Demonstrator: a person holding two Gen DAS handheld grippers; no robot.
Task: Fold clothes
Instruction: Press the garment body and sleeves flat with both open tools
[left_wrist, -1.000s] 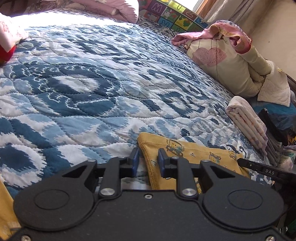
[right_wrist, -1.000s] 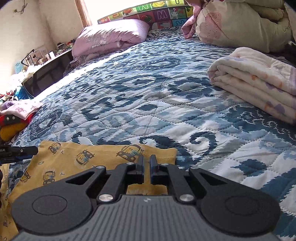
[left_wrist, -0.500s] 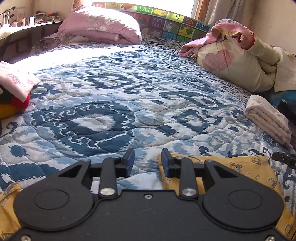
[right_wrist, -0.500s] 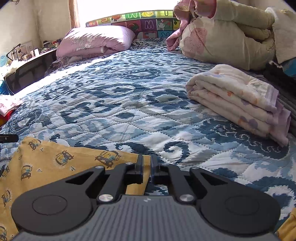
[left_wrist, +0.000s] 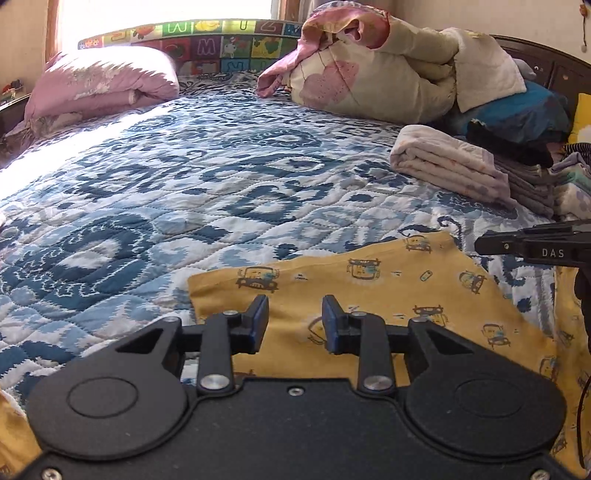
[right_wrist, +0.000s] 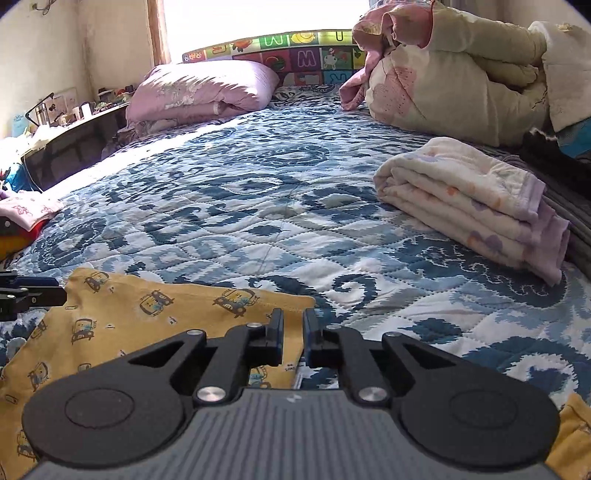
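Yellow garment (left_wrist: 388, 291): a mustard-yellow piece printed with small cartoon cars, lying flat on the near part of the bed, folded edge toward the far side; in the right wrist view (right_wrist: 155, 314) it spreads to the left of that gripper.
Left gripper (left_wrist: 295, 325): poised over the yellow cloth, blue-padded fingers (left_wrist: 261, 321) set a modest way apart with nothing pinched; the cloth lies beneath and between them, untouched by the pads as far as can be seen.
Right gripper (right_wrist: 293, 341): at the garment's right corner, jaws narrow and opening; the yellow hem shows in the slim gap between them, and the pads do not appear to press on it.
Other gripper seen from the left: a black fingertip marked "DAS" (left_wrist: 532, 245) enters from the right edge, just beyond the garment's far corner.
Bedspread (left_wrist: 207, 192): quilted, blue and white swirl pattern, covering the whole bed.
Folded blanket (right_wrist: 472, 199): cream with pastel prints, neatly stacked on the right side, well apart from the garment.
Pink pillow (right_wrist: 199, 92): at the head, left.
Bundled comforter (right_wrist: 454, 77): cream and pink, heaped at the head, right.
Alphabet mat (right_wrist: 295, 51): colourful letter tiles standing behind the pillow.
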